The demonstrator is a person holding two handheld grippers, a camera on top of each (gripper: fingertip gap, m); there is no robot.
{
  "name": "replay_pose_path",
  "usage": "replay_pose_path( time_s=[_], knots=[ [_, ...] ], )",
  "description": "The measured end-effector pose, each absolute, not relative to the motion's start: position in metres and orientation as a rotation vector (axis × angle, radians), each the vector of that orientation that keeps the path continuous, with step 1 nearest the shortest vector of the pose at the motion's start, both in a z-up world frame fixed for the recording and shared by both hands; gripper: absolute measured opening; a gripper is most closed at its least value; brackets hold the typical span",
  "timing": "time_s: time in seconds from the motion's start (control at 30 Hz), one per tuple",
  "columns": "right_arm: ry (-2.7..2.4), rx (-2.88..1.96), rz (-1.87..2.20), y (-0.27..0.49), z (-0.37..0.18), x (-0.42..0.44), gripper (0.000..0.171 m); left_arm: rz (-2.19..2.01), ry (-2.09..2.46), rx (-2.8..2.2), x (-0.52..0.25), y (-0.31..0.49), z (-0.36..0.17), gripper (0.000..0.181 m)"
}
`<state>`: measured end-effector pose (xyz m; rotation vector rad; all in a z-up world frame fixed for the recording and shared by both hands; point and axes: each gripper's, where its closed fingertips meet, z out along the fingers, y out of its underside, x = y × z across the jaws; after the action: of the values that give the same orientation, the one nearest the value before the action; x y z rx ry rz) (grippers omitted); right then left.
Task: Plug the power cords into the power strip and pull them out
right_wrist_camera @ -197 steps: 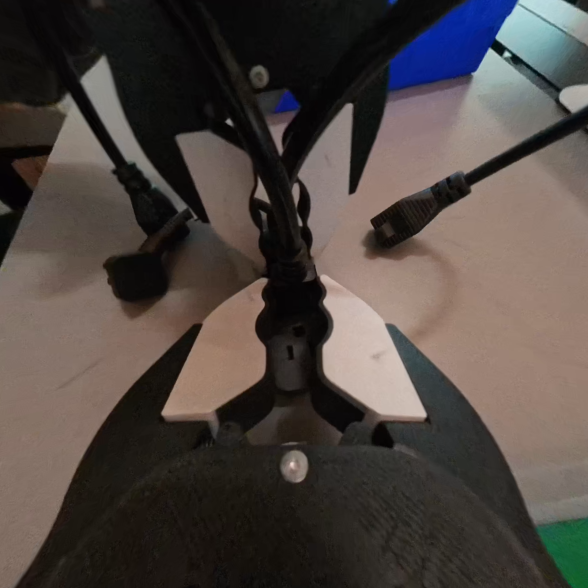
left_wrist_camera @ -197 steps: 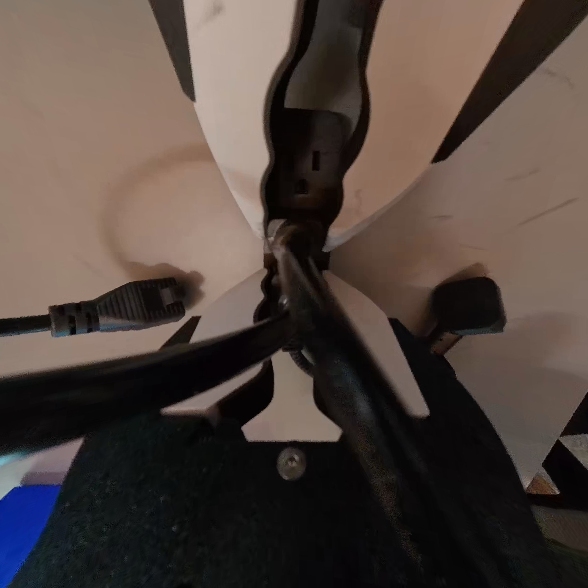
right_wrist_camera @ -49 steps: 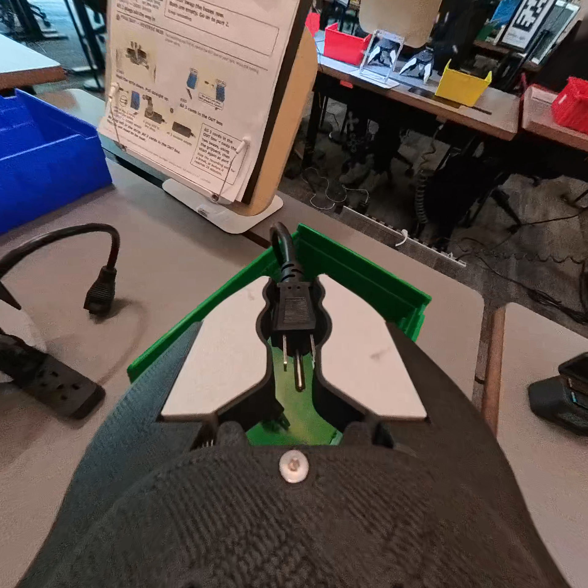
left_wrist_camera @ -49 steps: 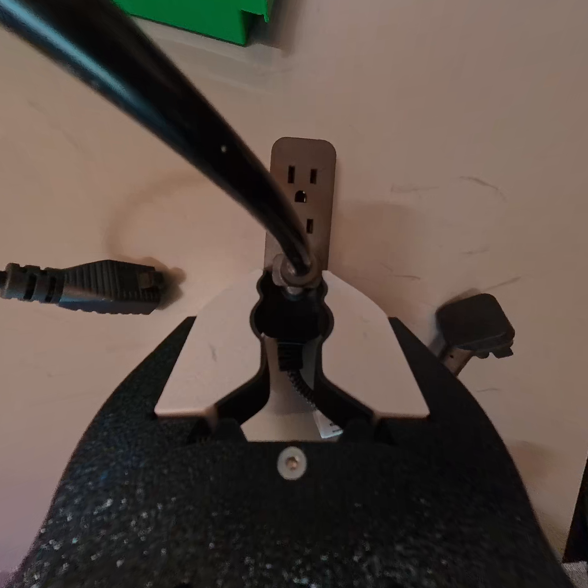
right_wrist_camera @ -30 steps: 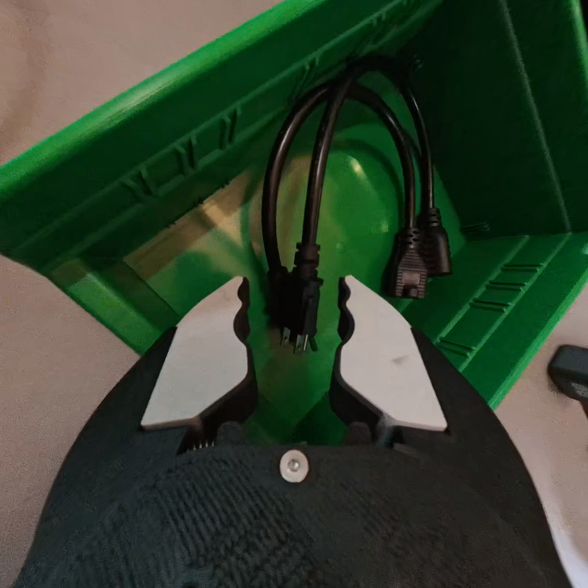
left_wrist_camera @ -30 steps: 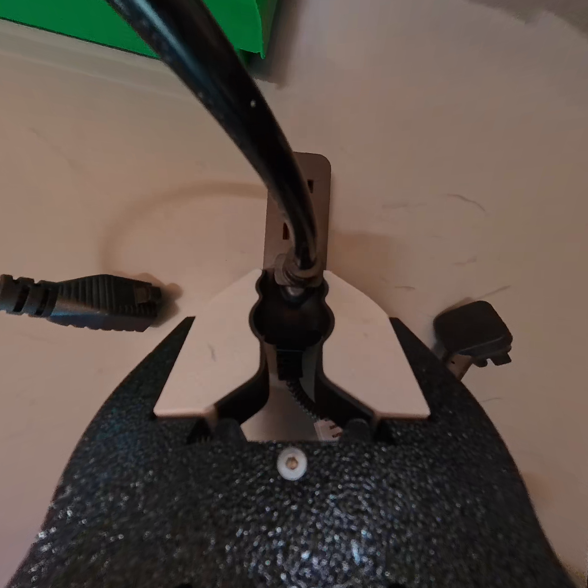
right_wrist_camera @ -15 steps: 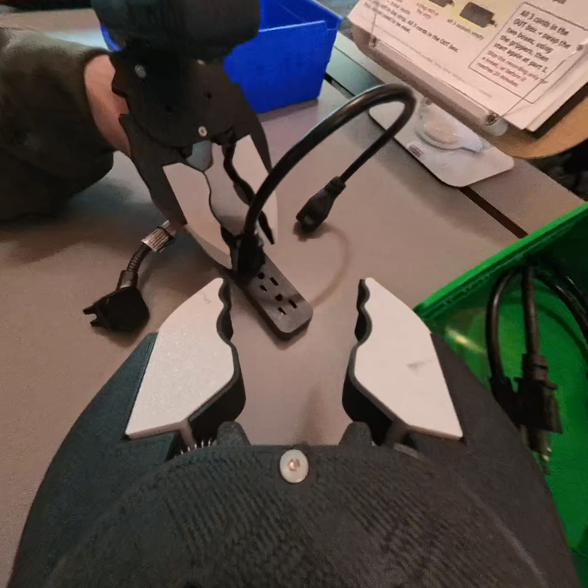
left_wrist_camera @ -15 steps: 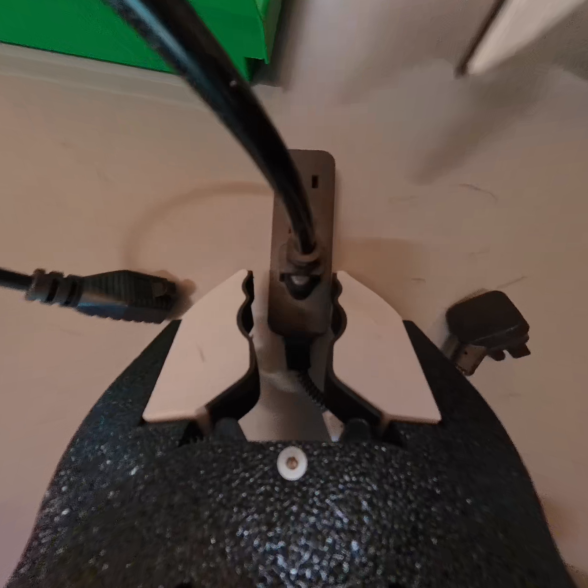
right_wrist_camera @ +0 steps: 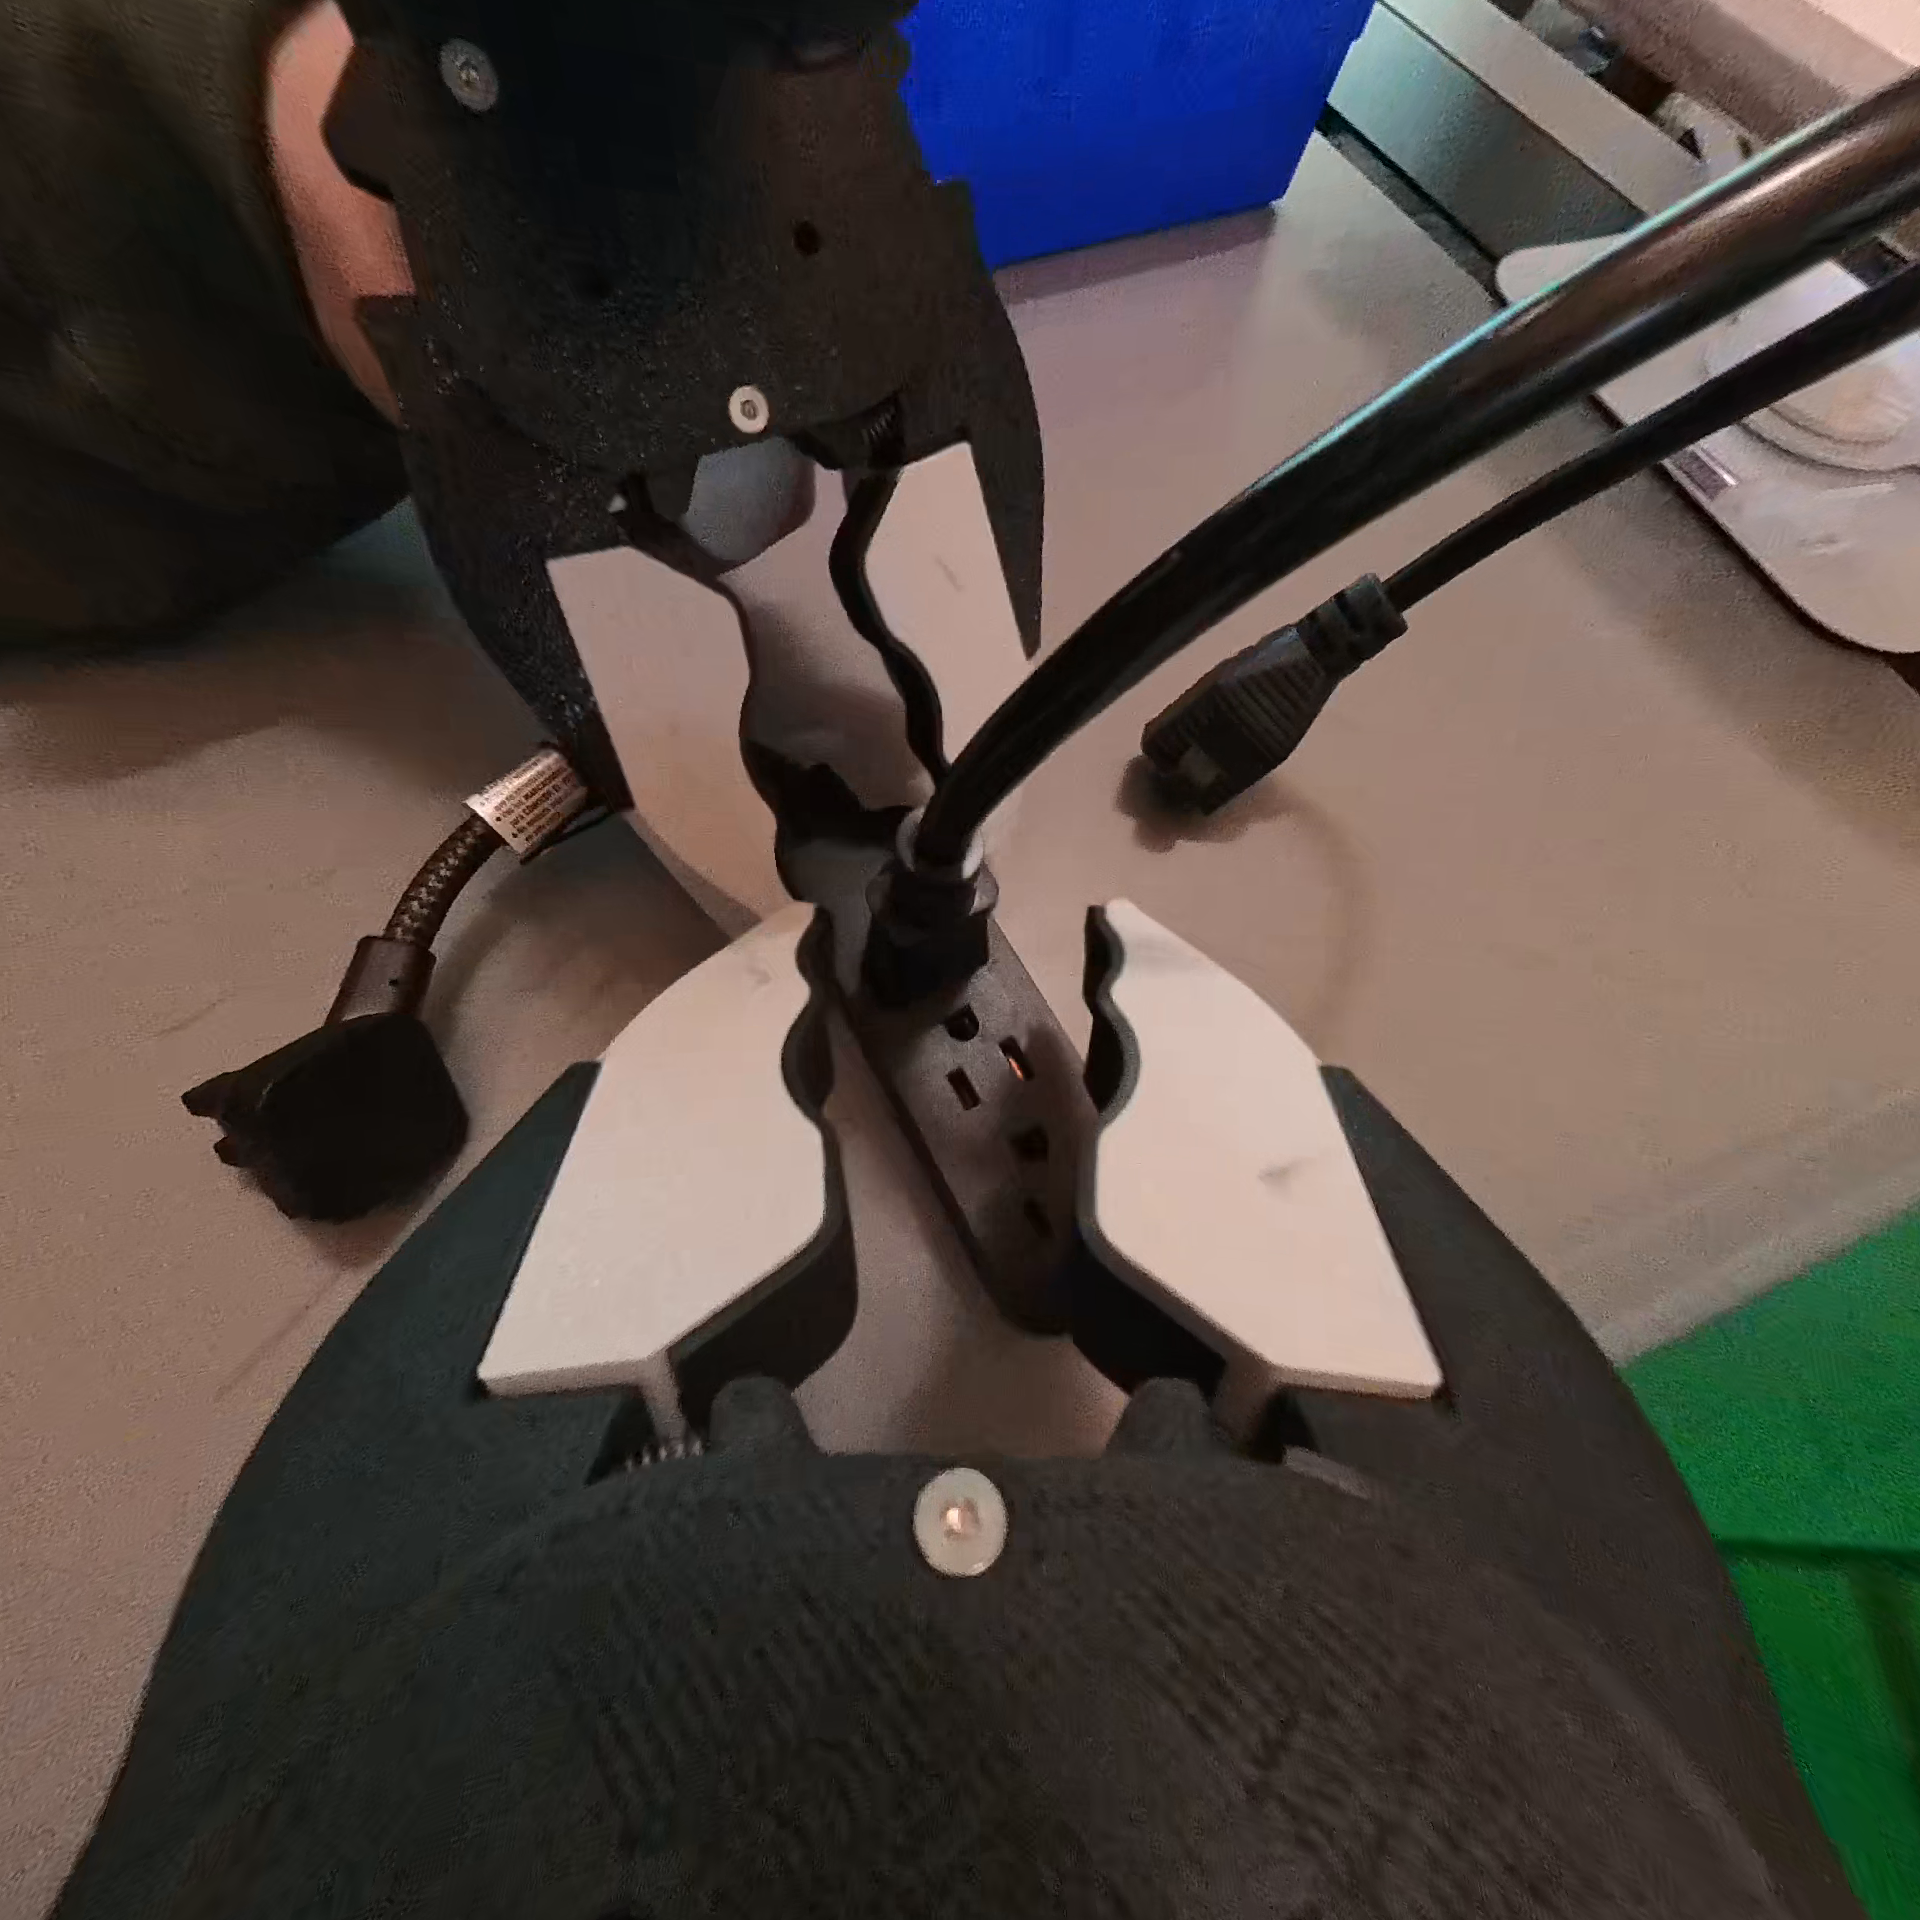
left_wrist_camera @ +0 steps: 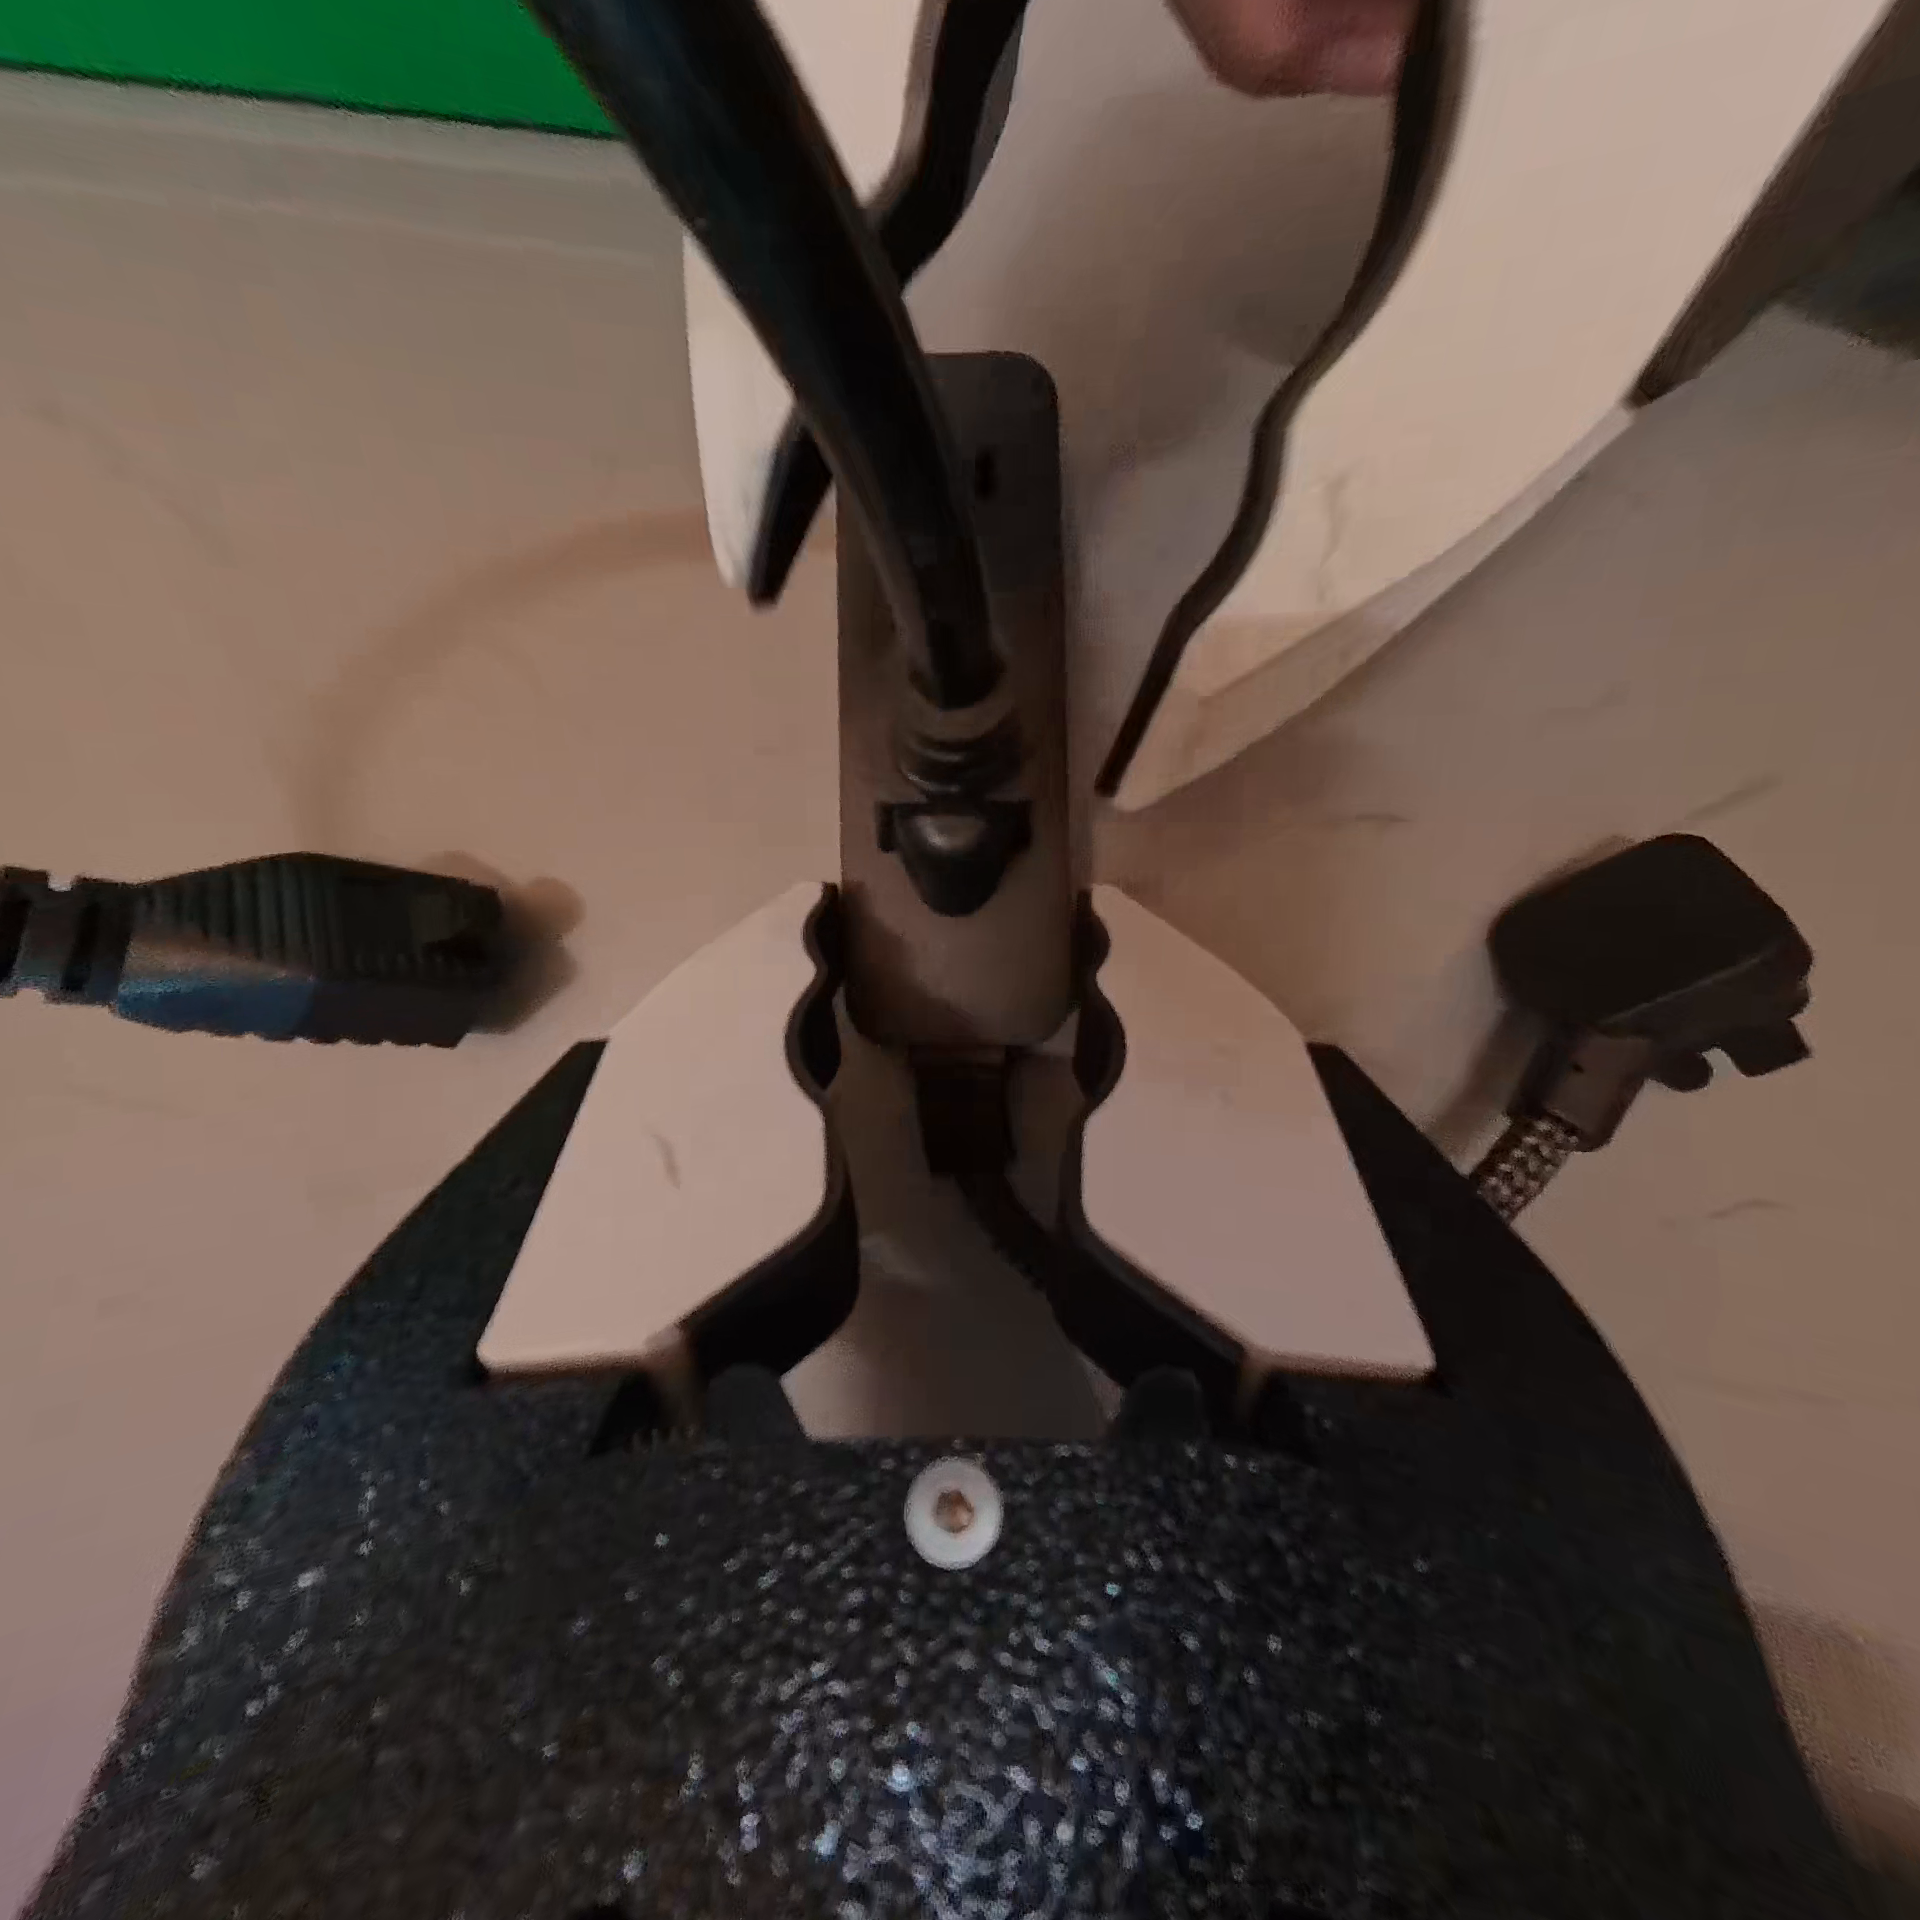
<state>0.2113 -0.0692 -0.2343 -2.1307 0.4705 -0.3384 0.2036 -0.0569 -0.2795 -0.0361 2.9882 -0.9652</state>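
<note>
Nearest you, your right gripper (right_wrist_camera: 951, 997) has its pale, wavy-edged fingers apart, straddling the free end of the power strip (right_wrist_camera: 997, 1122) without visibly pinching it. The strip is a slim bar of matte black plastic lying flat on the smooth beige table (right_wrist_camera: 1455, 987), with empty sockets showing between those fingers.

Just beyond, one power cord (right_wrist_camera: 1299, 499), thick, glossy and round, stands seated in a socket by its moulded plug (right_wrist_camera: 925, 935), then arches up and away to the right. So I judge one insertion done; that cord is yet to be pulled out.

Your left gripper (left_wrist_camera: 956, 977) is clamped on the strip's far end, where its own lead exits, holding it down.

Farther right, the ribbed connector (right_wrist_camera: 1236, 707) at the cord's other end rests on the table. To the left lies the strip's flat plug (right_wrist_camera: 332, 1112) on a braided lead.

A green bin (right_wrist_camera: 1787, 1507) sits at near right, a blue bin (right_wrist_camera: 1122, 114) at the far edge; whether more cords wait in either, I cannot tell
</note>
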Motion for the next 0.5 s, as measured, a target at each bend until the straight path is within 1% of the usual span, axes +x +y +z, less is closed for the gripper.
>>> replay_pose_path(
  time_s=[0.03,0.1,0.2,0.23,0.27,0.3,0.4,0.5],
  knots=[
    [0.452,-2.136,-0.322,-0.067,-0.237,0.212,0.041,-0.960,2.977,-0.011,0.204,-0.057,-0.279,0.042],
    [0.411,-2.163,-0.303,-0.063,-0.243,0.212,0.036,-0.952,2.976,0.071,0.204,-0.056,-0.279,0.041],
    [0.379,-2.171,-0.262,-0.054,-0.249,0.213,0.038,-0.957,2.994,0.227,0.204,-0.054,-0.280,0.041],
    [0.376,-2.176,-0.251,-0.051,-0.250,0.214,0.036,-0.958,3.007,0.271,0.205,-0.052,-0.280,0.041],
    [0.361,-2.192,-0.231,-0.048,-0.253,0.212,0.028,-0.961,3.018,0.304,0.206,-0.050,-0.280,0.041],
    [0.353,-2.200,-0.215,-0.045,-0.254,0.211,0.026,-0.970,3.030,0.333,0.207,-0.048,-0.280,0.042],
    [0.397,-2.173,-0.212,-0.040,-0.254,0.214,0.026,-1.015,3.047,0.355,0.210,-0.043,-0.280,0.041],
    [0.433,-2.142,-0.243,-0.037,-0.253,0.216,0.026,-0.968,3.031,0.325,0.212,-0.039,-0.280,0.042]
  ],
)
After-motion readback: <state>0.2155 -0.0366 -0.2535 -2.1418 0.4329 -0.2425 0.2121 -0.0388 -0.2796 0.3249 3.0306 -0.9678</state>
